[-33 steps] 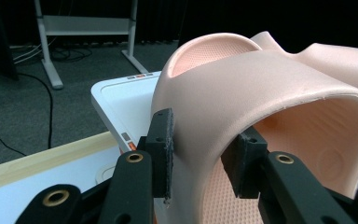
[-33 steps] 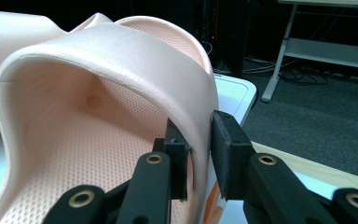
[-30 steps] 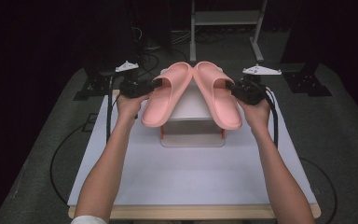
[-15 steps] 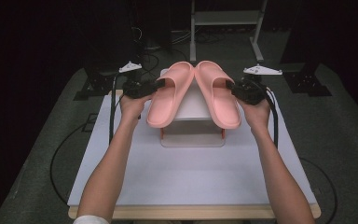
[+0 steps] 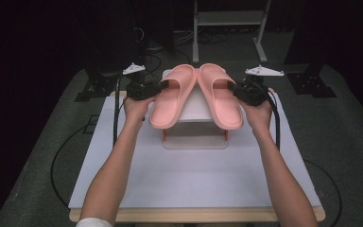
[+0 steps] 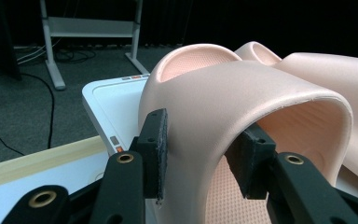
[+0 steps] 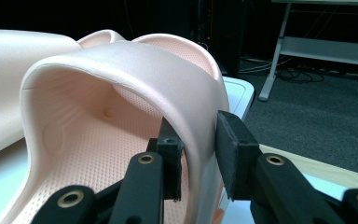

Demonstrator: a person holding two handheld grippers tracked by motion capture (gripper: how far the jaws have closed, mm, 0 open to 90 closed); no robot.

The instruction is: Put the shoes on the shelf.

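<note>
Atop the white box [image 5: 194,101], we clamp two smooth pink foam slides by their arched straps: left gripper [image 5: 155,90] on the left slide [image 5: 170,97], right gripper [image 5: 240,91] on the right slide [image 5: 220,94], dimpled footbeds showing.

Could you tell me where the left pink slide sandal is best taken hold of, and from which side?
Take the left sandal by its strap's outer side wall, coming from the left: the arch leaves room for one jaw inside, one outside, as the left tool grips now.
</note>
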